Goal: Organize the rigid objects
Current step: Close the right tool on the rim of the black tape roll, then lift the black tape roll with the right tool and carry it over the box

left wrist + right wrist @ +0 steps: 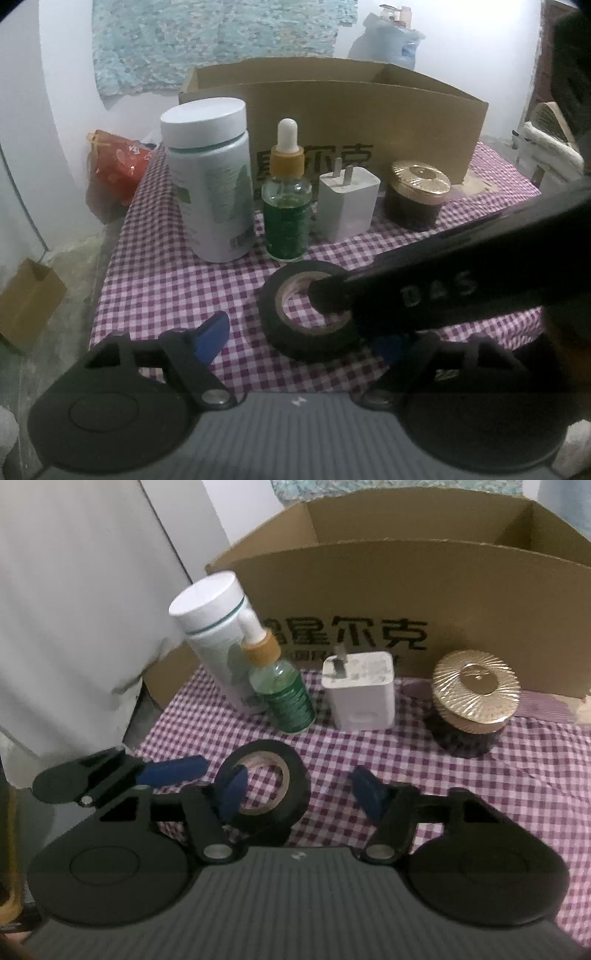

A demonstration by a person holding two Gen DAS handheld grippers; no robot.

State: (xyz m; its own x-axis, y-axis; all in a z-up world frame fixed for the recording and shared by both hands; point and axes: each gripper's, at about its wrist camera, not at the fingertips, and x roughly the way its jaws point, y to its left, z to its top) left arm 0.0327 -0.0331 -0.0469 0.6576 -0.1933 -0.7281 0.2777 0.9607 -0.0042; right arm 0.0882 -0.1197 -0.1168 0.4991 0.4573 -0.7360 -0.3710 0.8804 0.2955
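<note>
Tape roll (264, 786) lies flat on checked cloth (480, 794), in front of cardboard box (406, 590), nearer than row of bottle, dropper, charger, jar. Right gripper (299, 786) spread wide — left finger inside roll's hole, right finger outside wall. Left gripper (295, 332) also apart, holding nothing, roll just ahead. Advice — close squarely on roll wall, lift straight, clear dropper bottle (280, 690) before moving to box.

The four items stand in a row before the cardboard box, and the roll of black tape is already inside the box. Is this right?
Not quite. The black tape is not inside the cardboard box; it lies on the checkered cloth, nearer than the row, as the left wrist view shows. The rest holds.
</note>
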